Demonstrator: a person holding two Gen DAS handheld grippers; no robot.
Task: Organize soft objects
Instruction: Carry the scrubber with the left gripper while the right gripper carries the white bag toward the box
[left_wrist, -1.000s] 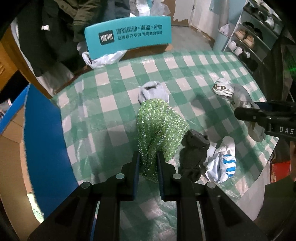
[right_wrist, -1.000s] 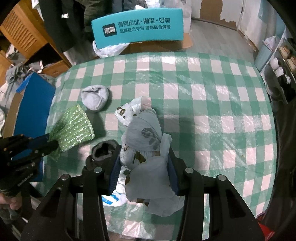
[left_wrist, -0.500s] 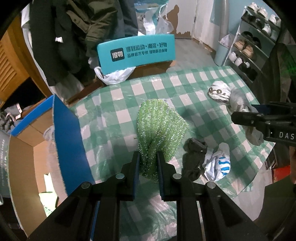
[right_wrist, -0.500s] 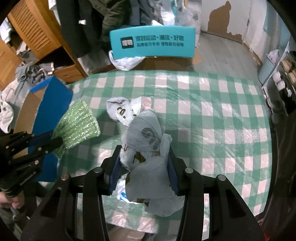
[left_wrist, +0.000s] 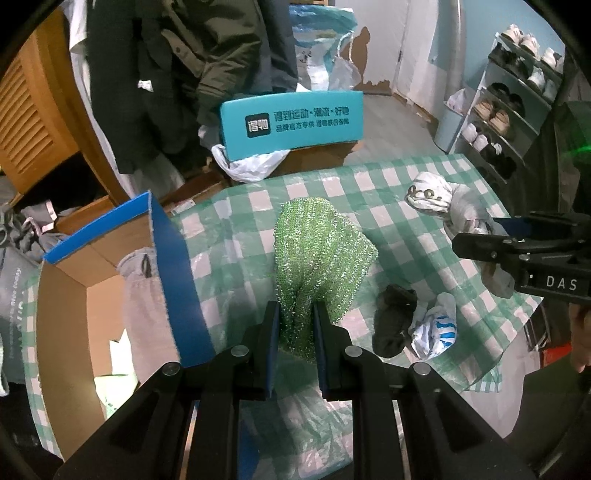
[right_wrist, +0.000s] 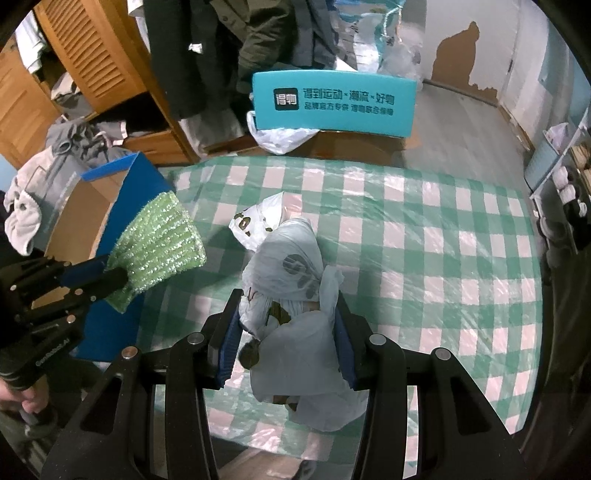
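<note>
Cluttered room: dark coats hanging at the top of both frames, a shoe rack (left_wrist: 517, 107) at upper right of the left wrist view, a teal sign (left_wrist: 291, 123) standing beyond the far edge of the bench (right_wrist: 424, 229). The bench carries a green-and-white checked cover under clear plastic.

Left tool (left_wrist: 295, 332): jaws narrow, clamped on the lower end of a sparkly green cloth (left_wrist: 317, 254), which fans upward from the pads at frame centre. It hangs clear of the bench, probably so it can be carried to the open cardboard box (left_wrist: 74, 295) with blue flaps at the left of the frame; pale fabric already lies inside, so the box reads as the collection point.

Right tool (right_wrist: 286, 332): jaws moderately apart, pressing on both sides of a bundled grey-white printed garment (right_wrist: 291, 273); the bundle fills the gap and spills past the pads, upward and downward in frame. Whether its lower end touches the bench is not clear from this angle.

Not yet collected, lower right of the left wrist view: a dark sock (left_wrist: 393, 321) just beside a white-and-blue sock (left_wrist: 436, 328).
</note>
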